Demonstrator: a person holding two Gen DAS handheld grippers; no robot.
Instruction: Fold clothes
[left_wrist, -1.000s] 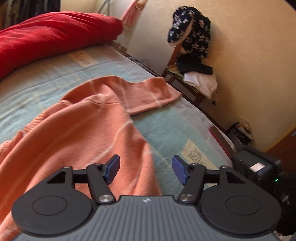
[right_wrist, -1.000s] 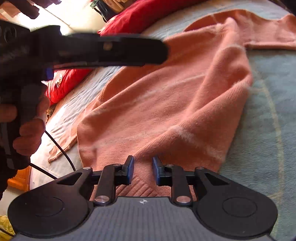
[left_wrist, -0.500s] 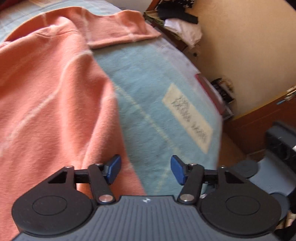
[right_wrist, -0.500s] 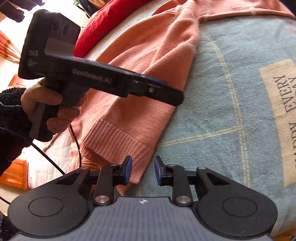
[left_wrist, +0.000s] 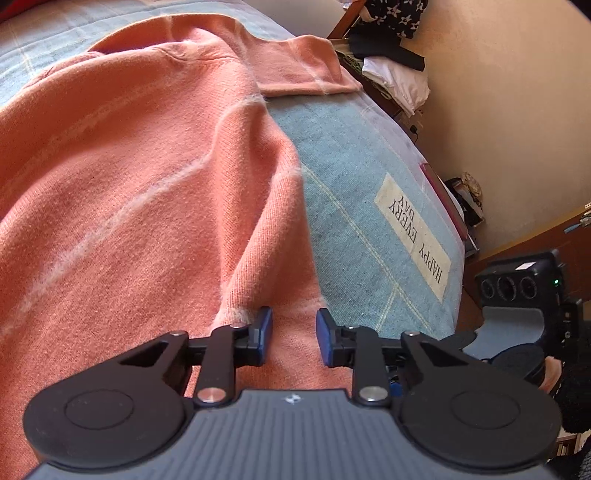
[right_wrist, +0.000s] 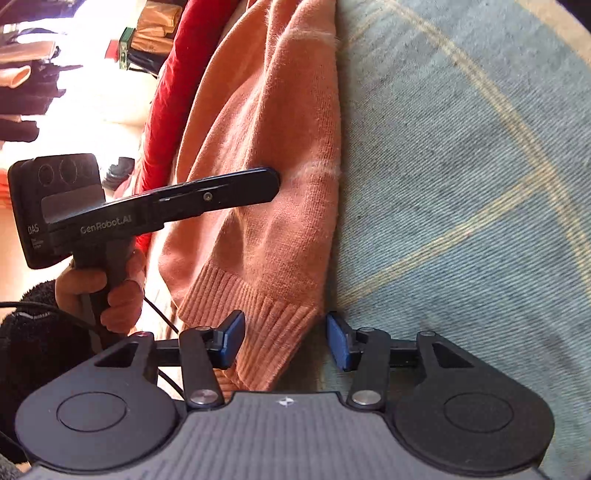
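Both hand-held grippers, left (left_wrist: 293, 338) and right (right_wrist: 284, 341), were spread over the sweater (left_wrist: 147, 177) hem at 6 o'clock; best pinch the ribbing (right_wrist: 255, 314) squarely

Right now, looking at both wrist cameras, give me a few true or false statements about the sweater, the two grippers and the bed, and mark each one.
1. The sweater is peach orange. True.
2. The right gripper is shut on the ribbed hem. False: its jaws stand open around the hem corner.
3. The left gripper is open over the sweater. True.
4. The bedspread is plain red. False: it is light blue with pale lines and a HAPPY EVERY DAY label.
5. The sweater is already folded small. False: it lies spread out.
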